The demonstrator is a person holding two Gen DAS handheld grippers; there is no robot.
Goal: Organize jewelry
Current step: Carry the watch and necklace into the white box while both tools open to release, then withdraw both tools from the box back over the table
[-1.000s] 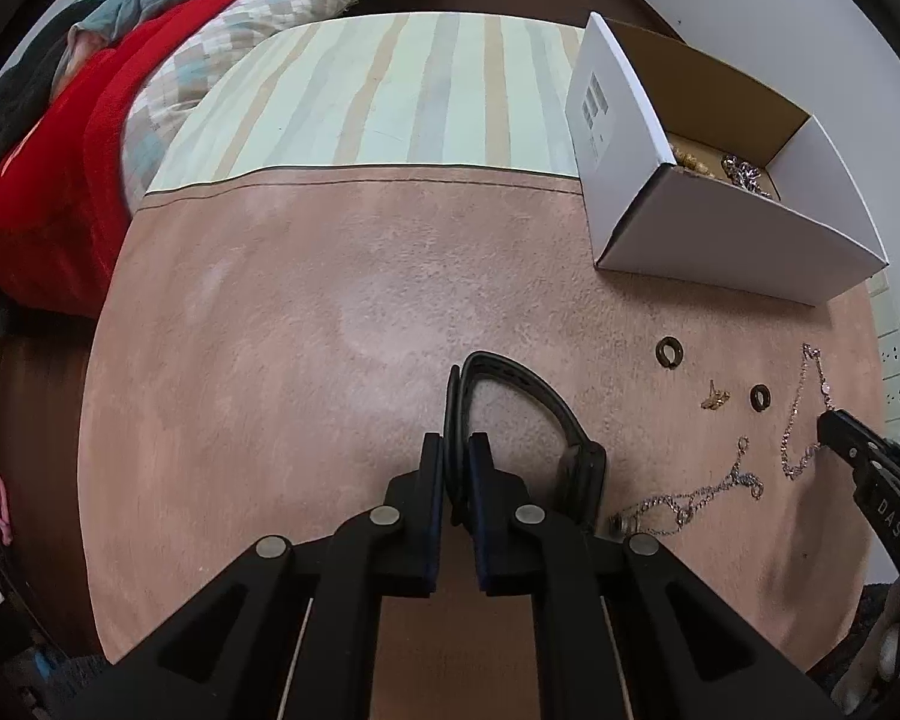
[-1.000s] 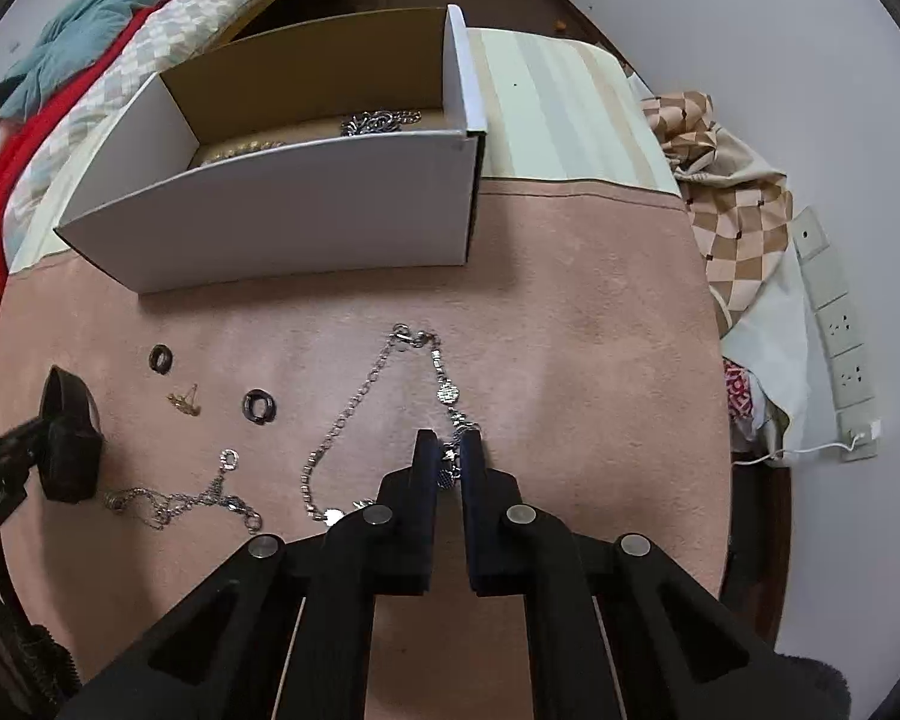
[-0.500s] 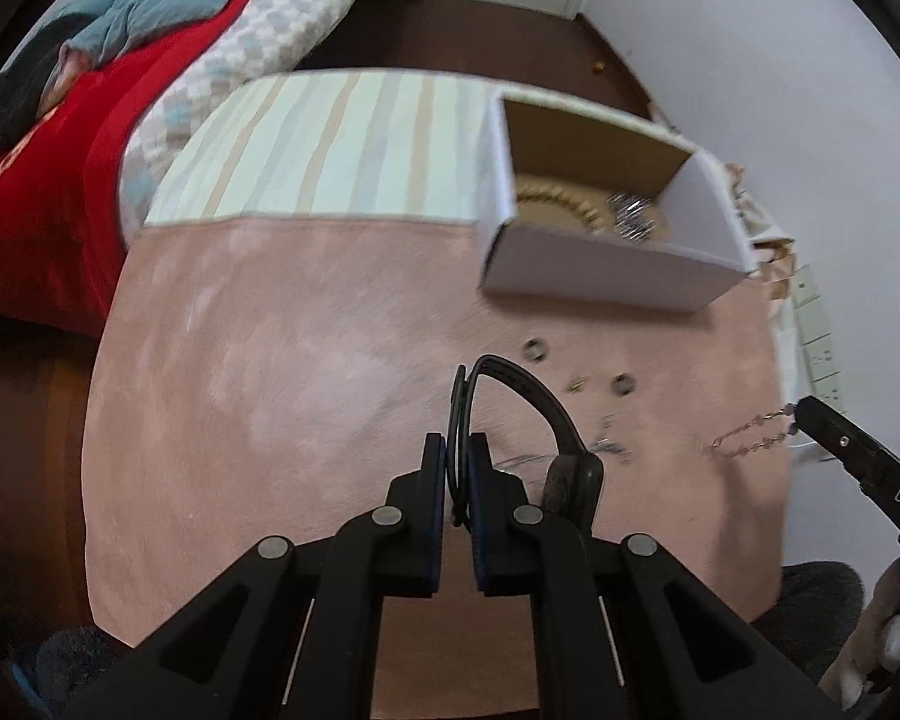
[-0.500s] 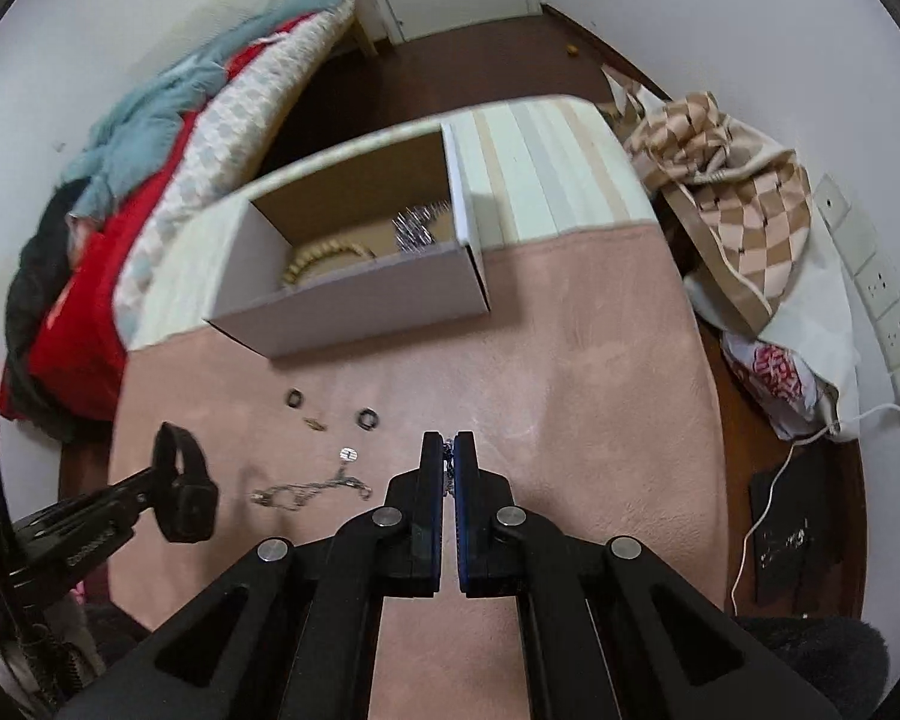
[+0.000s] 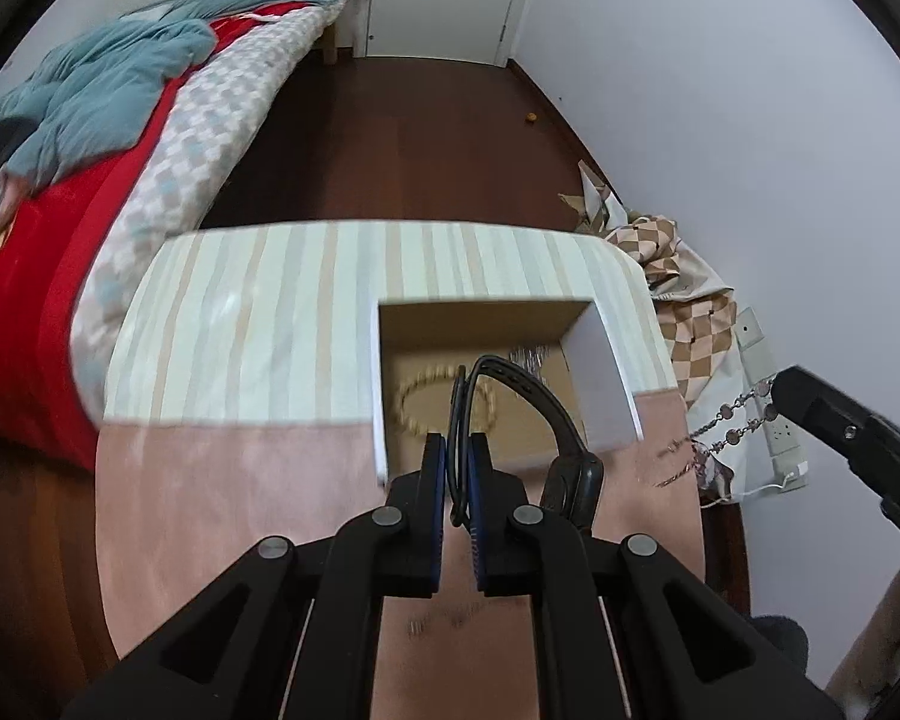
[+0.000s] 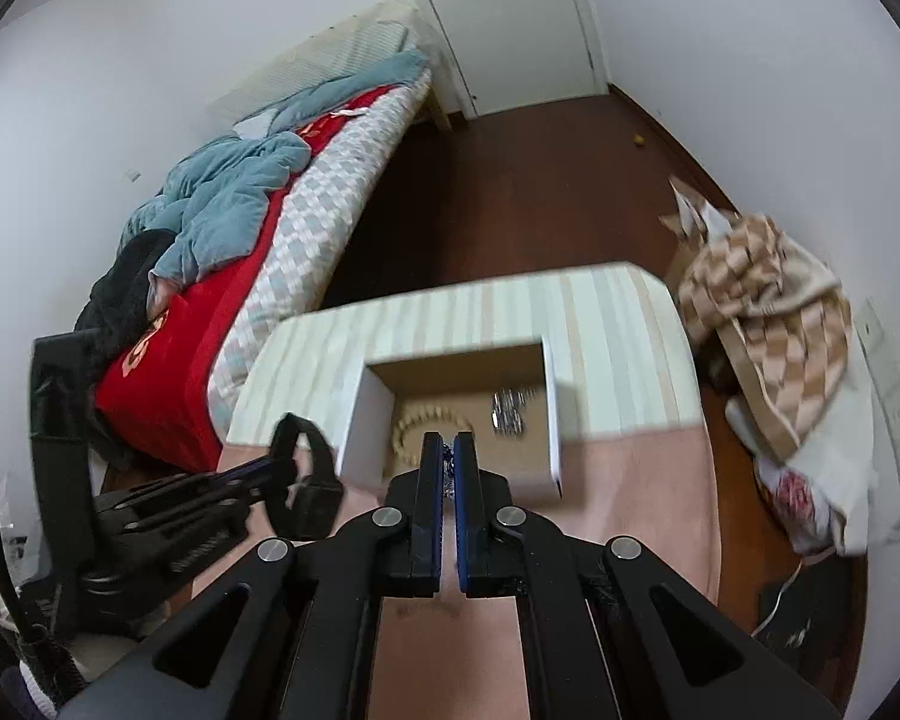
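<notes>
We're in a home bedroom: bed with red blanket and teal duvet, white door, dark wood floor.

The left tool points steeply downward, its jaws clamped on the strap of a black wristband that loops up ahead of the fingertips. The right tool, to the right of the left one, also tilts downward, its jaws pinched on a silver chain that dangles from its tip.
</notes>
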